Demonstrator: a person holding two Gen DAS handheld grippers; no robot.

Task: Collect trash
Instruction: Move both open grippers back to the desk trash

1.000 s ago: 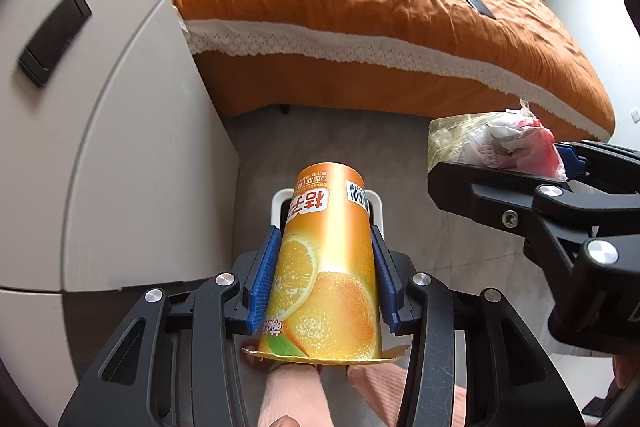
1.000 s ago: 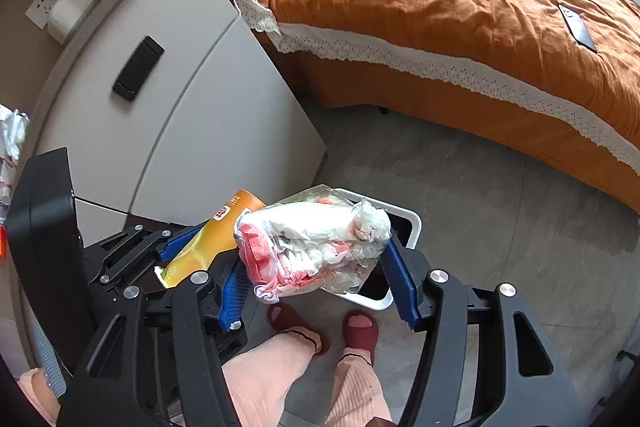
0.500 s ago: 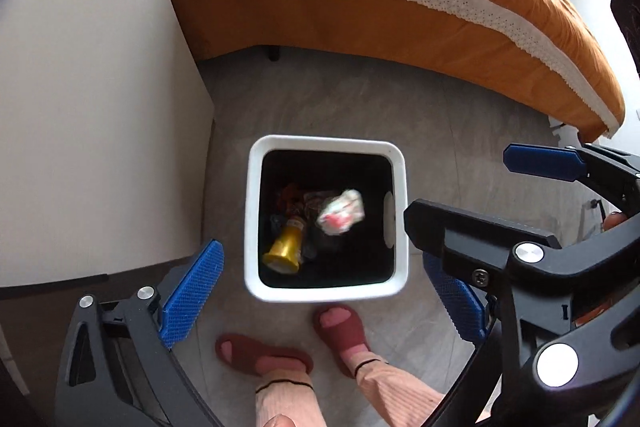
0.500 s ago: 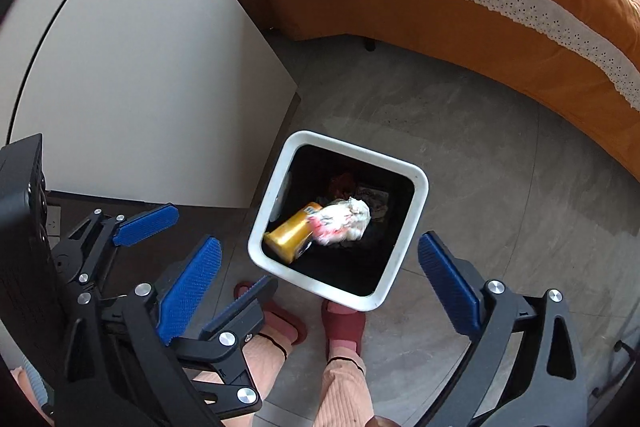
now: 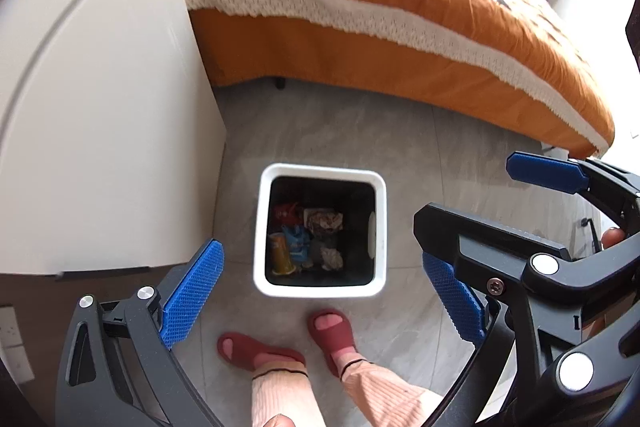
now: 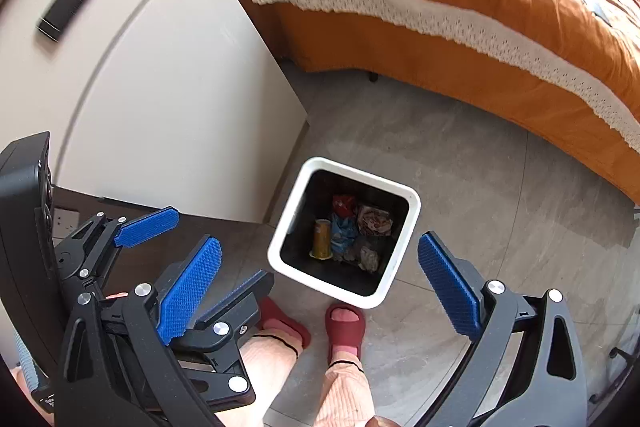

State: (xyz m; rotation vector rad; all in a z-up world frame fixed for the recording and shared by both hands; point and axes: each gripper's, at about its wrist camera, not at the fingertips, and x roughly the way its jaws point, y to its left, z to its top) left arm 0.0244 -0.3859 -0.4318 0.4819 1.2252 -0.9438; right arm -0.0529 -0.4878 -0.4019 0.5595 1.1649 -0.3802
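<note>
1. The left gripper [image 5: 320, 291] is hanging above the bin [image 5: 262, 227] with its fingers [image 5: 192, 293] spread wide; nothing is lying between them.
2. The right gripper [image 6: 320, 279] is hanging above the same bin [image 6: 410, 211] with its fingers [image 6: 448, 285] equally wide and empty.
3. The bin is standing on the floor [image 5: 340, 135] near the corner of the white cabinet [image 5: 100, 107], just ahead of the person's slippers [image 5: 332, 335].
4. The orange drink carton [image 5: 280, 253] is lying inside the bin against its left wall; the clear bag of scraps [image 5: 330, 255] is resting beside it among other wrappers.
5. Judged from this, the deposit step is reading as complete for both items.
6. Whether more trash is waiting elsewhere cannot be told; the visible floor is showing none.
</note>
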